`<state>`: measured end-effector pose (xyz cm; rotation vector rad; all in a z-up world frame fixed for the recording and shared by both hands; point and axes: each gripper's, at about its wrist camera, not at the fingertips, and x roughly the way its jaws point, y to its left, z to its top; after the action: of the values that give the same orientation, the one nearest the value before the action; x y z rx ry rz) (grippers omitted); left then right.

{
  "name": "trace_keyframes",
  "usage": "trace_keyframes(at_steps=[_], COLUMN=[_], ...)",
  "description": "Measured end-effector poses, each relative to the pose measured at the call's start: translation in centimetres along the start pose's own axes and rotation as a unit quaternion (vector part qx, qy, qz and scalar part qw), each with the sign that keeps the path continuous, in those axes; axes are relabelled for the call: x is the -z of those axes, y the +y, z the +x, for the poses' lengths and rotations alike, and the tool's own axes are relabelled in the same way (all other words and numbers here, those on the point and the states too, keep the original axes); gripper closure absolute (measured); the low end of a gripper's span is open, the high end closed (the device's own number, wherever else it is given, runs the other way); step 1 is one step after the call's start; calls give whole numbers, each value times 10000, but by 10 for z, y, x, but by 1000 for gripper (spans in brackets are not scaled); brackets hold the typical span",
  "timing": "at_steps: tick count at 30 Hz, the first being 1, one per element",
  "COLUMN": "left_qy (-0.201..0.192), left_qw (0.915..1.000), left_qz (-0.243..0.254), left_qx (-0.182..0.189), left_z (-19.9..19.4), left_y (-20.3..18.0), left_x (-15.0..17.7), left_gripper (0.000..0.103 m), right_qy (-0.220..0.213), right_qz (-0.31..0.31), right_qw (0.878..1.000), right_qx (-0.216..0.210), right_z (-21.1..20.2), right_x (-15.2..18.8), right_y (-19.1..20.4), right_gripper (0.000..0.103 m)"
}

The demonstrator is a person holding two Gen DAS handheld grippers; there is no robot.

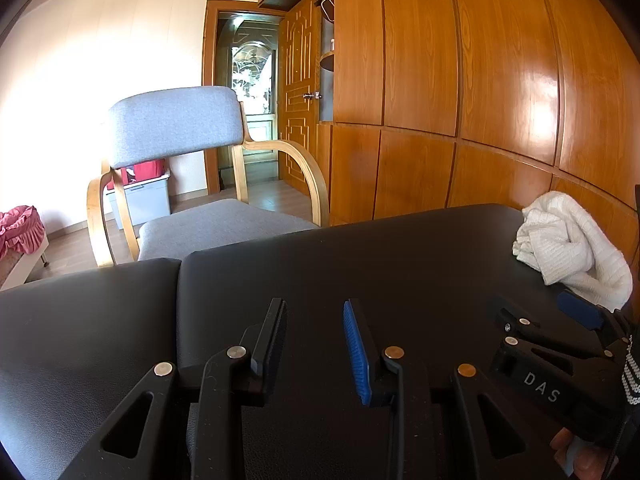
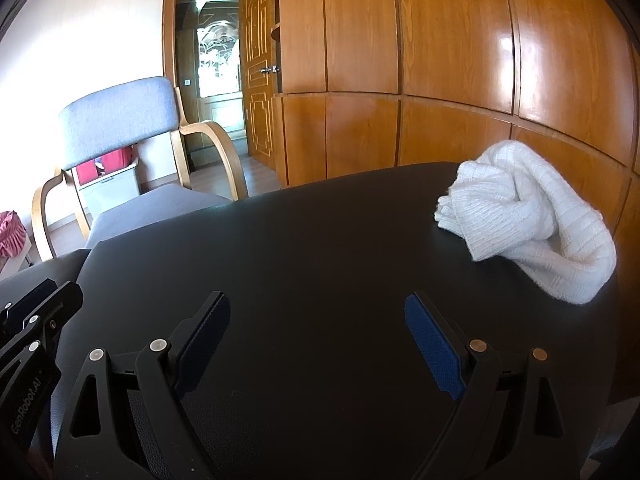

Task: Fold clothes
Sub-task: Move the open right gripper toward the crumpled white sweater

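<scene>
A crumpled white knit garment [image 2: 532, 216] lies in a heap at the far right corner of the black padded table [image 2: 320, 248]. It also shows in the left wrist view [image 1: 568, 244]. My right gripper [image 2: 318, 336] is open wide and empty, low over the table, with the garment ahead to its right. It shows in the left wrist view [image 1: 536, 312] just in front of the garment. My left gripper [image 1: 316, 340] is open and empty over the table's middle; its side shows in the right wrist view [image 2: 36, 320].
A grey upholstered chair with bent wooden arms [image 1: 188, 168] stands beyond the table's far edge. A wooden wardrobe wall [image 1: 460, 80] runs along the right. A doorway [image 1: 248, 100], a grey bin with red cloth [image 1: 144, 192] and a pink frilled bed edge [image 1: 20, 228] lie behind.
</scene>
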<state>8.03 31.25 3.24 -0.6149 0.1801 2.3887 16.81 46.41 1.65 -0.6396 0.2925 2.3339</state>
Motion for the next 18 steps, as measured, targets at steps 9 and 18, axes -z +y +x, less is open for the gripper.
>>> trace_keyframes(at_steps=[9, 18], left_qy=[24, 31], left_qw=[10000, 10000], left_qz=[-10, -4], left_qx=[3, -1], left_z=[0, -1], left_y=[0, 0], left_x=[1, 2], left_gripper=[74, 74], right_qy=[27, 44], right_qz=[83, 100], right_qw=[10000, 9999], right_qx=[-29, -44], right_z=[0, 1], right_x=[1, 0], right_y=[-2, -3], right_gripper=[11, 11])
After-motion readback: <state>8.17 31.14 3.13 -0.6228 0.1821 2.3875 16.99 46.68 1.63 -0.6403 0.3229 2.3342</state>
